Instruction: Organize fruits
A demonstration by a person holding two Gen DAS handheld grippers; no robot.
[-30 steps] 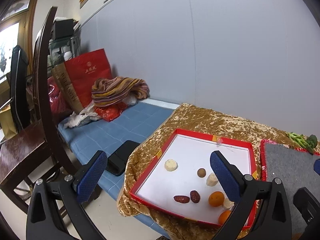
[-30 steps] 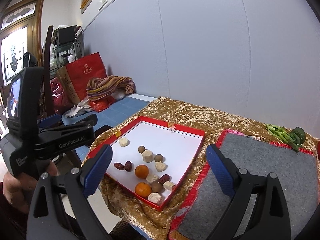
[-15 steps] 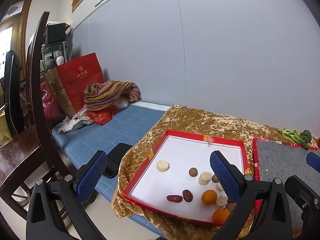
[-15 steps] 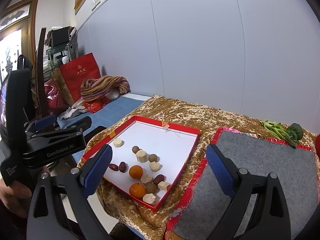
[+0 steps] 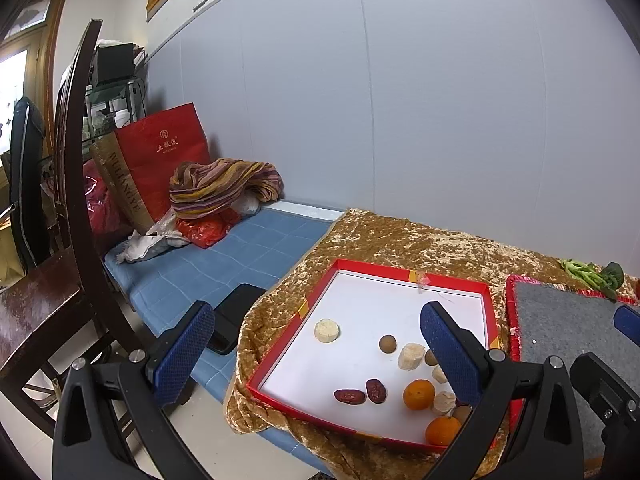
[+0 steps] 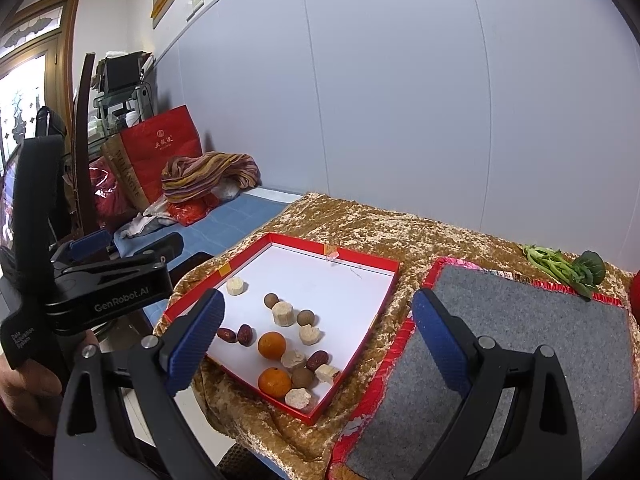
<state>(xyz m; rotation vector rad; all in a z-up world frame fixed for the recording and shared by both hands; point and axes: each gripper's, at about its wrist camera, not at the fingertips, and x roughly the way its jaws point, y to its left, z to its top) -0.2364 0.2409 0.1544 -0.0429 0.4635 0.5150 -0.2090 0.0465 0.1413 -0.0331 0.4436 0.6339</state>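
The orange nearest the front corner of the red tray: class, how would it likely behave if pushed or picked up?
The orange looks round and smooth, so a push would probably send it rolling. It sits close against a brown fruit and a pale chunk, so it would likely bump them. The red tray has a raised rim that should stop it.

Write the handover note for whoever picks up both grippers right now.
Left gripper: open, empty, held short of the red tray.
Right gripper: open, empty, also held back from the table.
In the tray: two oranges, three red dates, three brown round fruits and several pale chunks, all mixed together, most towards the near right corner.
The grey mat to the right of the tray has nothing on it; leafy greens lie past its far edge.
Done: nothing sorted yet.
Left: the whole job, probably grouping the fruits by kind.
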